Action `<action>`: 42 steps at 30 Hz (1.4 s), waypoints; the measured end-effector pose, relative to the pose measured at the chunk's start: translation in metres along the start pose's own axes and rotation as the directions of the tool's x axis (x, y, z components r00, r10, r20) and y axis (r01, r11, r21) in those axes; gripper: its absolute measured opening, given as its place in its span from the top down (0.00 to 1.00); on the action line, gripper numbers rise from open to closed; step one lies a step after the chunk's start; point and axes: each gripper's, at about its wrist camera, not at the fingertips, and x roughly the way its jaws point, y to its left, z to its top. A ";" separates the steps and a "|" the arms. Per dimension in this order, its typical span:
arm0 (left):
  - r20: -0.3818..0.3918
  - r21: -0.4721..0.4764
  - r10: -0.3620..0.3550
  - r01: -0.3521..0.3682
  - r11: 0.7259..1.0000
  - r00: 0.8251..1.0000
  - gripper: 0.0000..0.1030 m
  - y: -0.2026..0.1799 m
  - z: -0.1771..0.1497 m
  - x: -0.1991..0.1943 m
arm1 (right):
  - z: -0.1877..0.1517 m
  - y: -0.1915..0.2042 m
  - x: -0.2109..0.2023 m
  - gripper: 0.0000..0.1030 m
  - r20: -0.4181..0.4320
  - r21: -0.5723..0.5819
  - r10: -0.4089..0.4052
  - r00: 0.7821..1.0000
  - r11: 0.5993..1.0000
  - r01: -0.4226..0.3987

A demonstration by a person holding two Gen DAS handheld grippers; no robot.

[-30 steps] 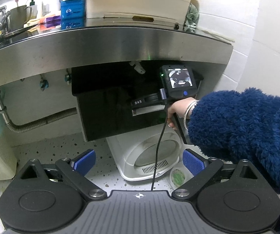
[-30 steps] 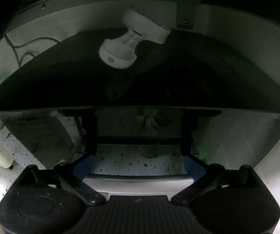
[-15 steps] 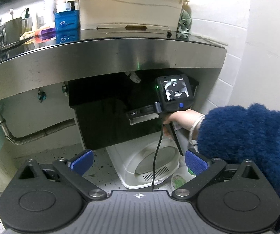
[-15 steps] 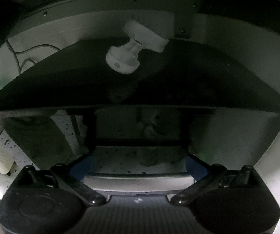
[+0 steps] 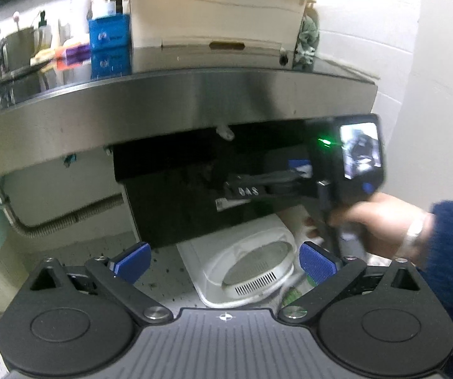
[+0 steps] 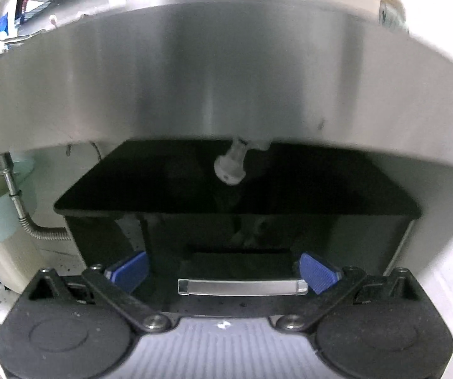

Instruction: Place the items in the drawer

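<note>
- While I hold both tools low under the steel counter (image 5: pixel 175 101), its broad brushed front edge (image 6: pixel 226 72) fills the upper half of the right wrist view.
- The black drawer unit (image 6: pixel 235 183) hangs beneath the counter's underside, near its right end by the white wall (image 5: pixel 441 63); a clear bar handle (image 6: pixel 242 286) runs across its front, low down.
- A cream bin (image 5: pixel 213 9) stands on the countertop toward its right end, a blue box (image 5: pixel 110 36) just left of it.
- A white appliance (image 5: pixel 245 265) sits on the speckled floor below the drawer unit.
- My right gripper (image 6: pixel 224 268) is spread wide, holding nothing, blue pads flanking the handle; contact unclear.
- My left gripper (image 5: pixel 224 257) is likewise released and empty, well back from the drawer.
- A white knob (image 6: pixel 231 165) juts out just under the counter's edge.
</note>
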 end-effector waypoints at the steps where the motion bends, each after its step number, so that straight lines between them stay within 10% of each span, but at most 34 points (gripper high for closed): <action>1: 0.010 -0.005 0.008 -0.007 1.000 1.000 0.01 0.001 0.002 -0.001 | 0.002 0.001 -0.007 0.00 0.008 -0.010 -0.006 1.000 1.000 0.007; 23: -0.011 -0.072 0.090 -0.091 0.993 0.996 0.01 0.013 0.026 0.006 | 0.024 -0.020 -0.129 0.00 -0.052 0.137 -0.211 0.976 0.967 0.216; 42: 0.041 -0.048 0.156 -0.154 0.987 0.987 0.01 0.002 0.032 -0.004 | 0.022 -0.002 -0.177 0.00 -0.126 0.125 -0.211 0.969 0.966 0.227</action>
